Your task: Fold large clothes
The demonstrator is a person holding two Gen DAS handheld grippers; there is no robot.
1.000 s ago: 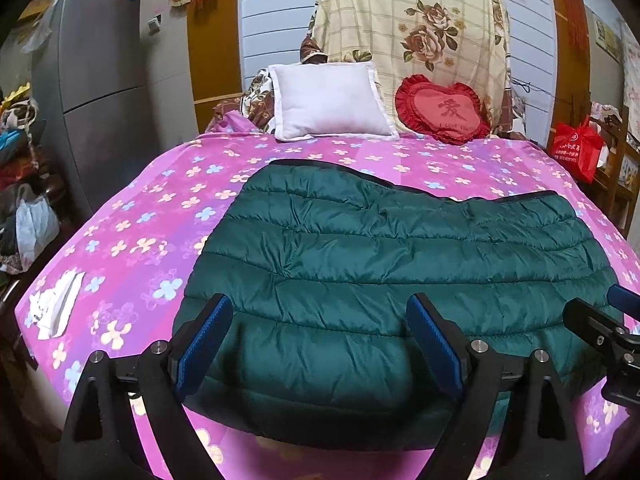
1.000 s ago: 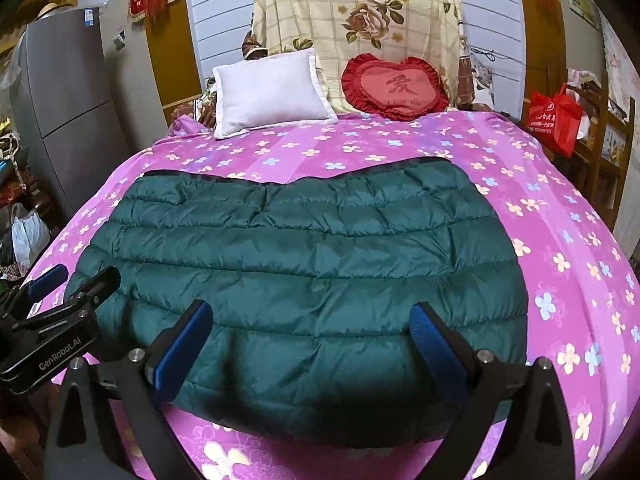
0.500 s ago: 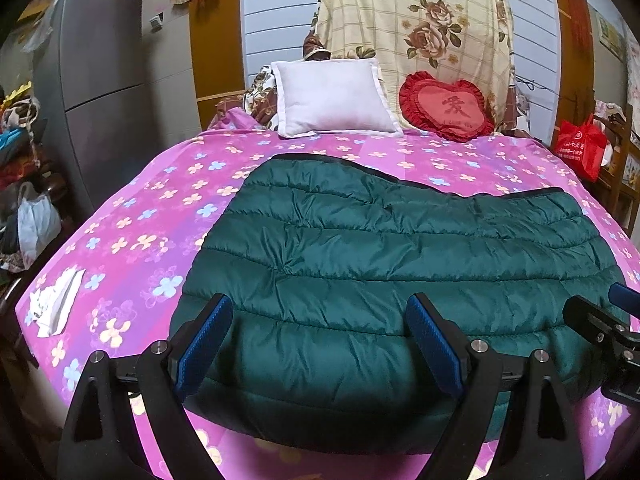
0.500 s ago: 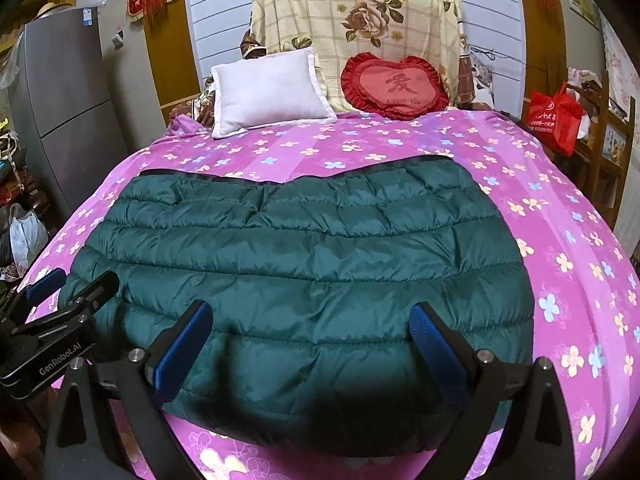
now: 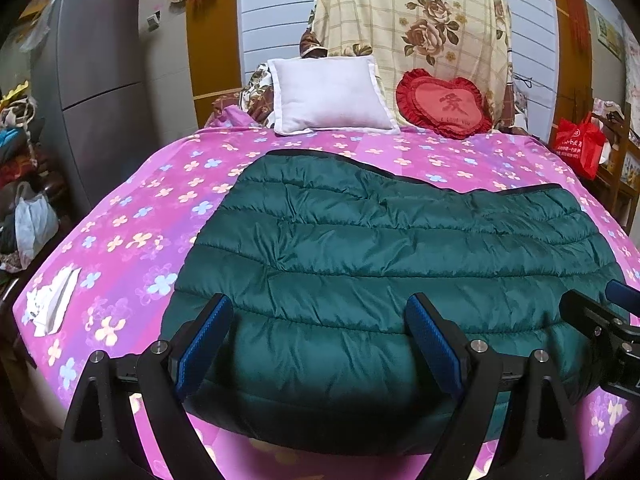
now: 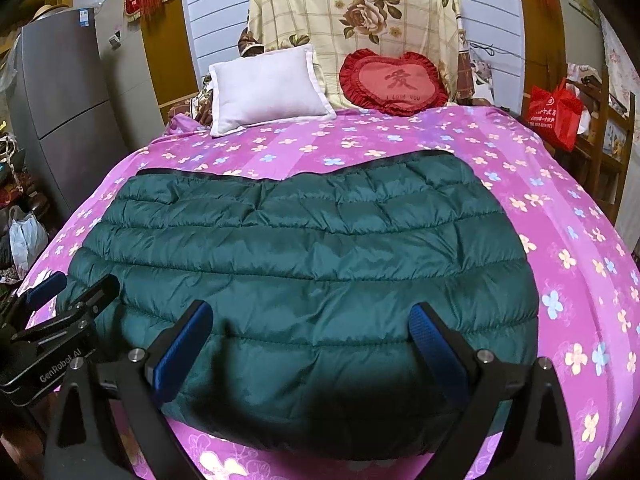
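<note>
A dark green quilted down jacket [image 5: 384,264] lies folded flat on the pink flowered bed sheet [image 5: 132,236], its rounded near edge close to the foot of the bed. My left gripper [image 5: 320,340] hovers open over the jacket's near left part, blue pads wide apart, nothing between them. Over the near right part of the jacket [image 6: 304,264], my right gripper [image 6: 308,344] is open too and holds nothing. Each gripper shows at the edge of the other's view: the right gripper [image 5: 600,320] and the left gripper [image 6: 60,312].
A white pillow [image 5: 328,96] and a red heart cushion [image 5: 444,104] lean at the head of the bed. A grey fridge [image 5: 96,80] and bags stand left. A red bag [image 5: 580,144] hangs on a shelf at right. White paper [image 5: 52,300] lies on the sheet's near left corner.
Both views have shifted only slightly; the jacket sits a touch lower in the pictures. Both grippers stay open and the jacket has not moved.
</note>
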